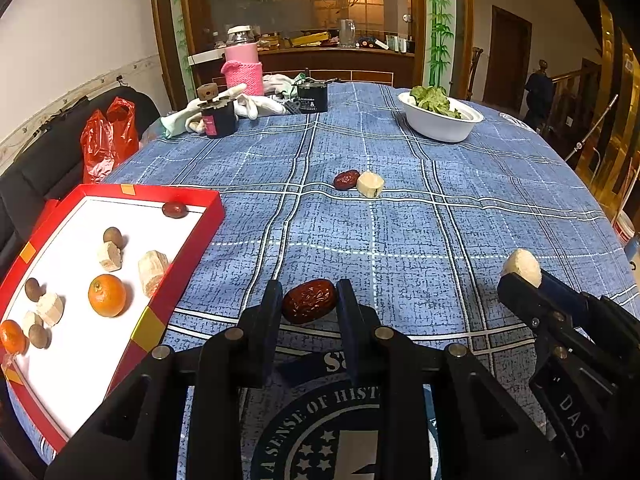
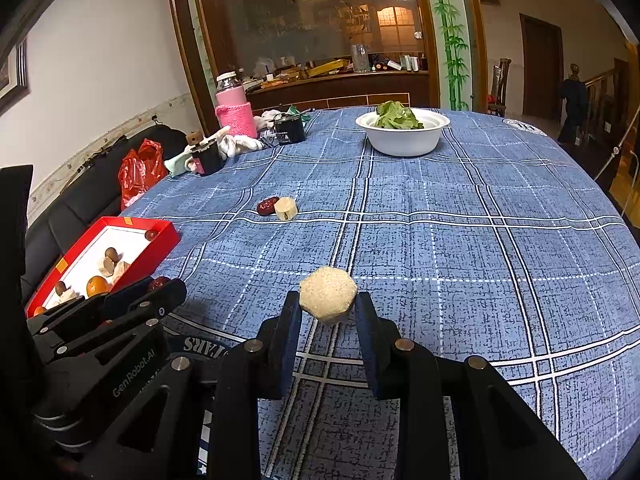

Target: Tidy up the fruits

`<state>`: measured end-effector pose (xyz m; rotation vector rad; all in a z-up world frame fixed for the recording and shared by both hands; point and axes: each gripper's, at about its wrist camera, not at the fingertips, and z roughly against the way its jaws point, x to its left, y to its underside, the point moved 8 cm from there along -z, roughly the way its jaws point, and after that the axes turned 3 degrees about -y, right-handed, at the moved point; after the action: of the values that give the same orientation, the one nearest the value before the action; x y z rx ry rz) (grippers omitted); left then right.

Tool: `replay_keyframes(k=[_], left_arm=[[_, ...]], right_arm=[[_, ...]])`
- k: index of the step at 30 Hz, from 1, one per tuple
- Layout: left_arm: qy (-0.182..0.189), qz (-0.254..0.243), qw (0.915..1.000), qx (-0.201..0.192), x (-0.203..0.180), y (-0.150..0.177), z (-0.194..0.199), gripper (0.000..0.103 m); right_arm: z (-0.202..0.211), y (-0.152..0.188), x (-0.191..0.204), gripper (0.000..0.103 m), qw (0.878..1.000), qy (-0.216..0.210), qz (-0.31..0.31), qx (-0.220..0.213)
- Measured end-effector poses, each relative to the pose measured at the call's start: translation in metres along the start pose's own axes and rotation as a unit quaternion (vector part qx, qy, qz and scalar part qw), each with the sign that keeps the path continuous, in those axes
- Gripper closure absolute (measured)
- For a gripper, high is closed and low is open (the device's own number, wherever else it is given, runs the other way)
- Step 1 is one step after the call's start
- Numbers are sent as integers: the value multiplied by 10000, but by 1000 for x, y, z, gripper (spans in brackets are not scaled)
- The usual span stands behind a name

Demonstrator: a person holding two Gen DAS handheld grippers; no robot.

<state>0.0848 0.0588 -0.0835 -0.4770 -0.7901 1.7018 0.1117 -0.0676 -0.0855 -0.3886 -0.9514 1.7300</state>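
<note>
Wrinkled glossy date (image 1: 309, 301) pinched; rough pale faceted chunk (image 2: 328, 300) pinched.

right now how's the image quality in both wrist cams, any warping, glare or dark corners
Left wrist view: heavy fisheye bend, the tablecloth grid lines curve, corners go black; the red date in the left gripper is sharp, with a glossy highlight. Right wrist view: same warping and dark corners; the pale chunk in the right gripper is crisp, the glass partition behind reflects lamps.

- A blue tablecloth (image 1: 400, 240) crossed by white plaid lines is being shown.
- A red tray (image 1: 192, 248), white inside, is being shown.
- A dark red date (image 1: 309, 301) is being shown.
- A pale beige chunk (image 2: 328, 294) is being shown.
</note>
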Motion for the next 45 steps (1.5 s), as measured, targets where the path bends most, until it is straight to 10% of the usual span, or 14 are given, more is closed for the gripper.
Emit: replay_keyframes(k=[45], left_arm=[[-73,29,10000,-2,2,1,0,78]], right_arm=[[1,-3,0,75,9999,47,67,-76]])
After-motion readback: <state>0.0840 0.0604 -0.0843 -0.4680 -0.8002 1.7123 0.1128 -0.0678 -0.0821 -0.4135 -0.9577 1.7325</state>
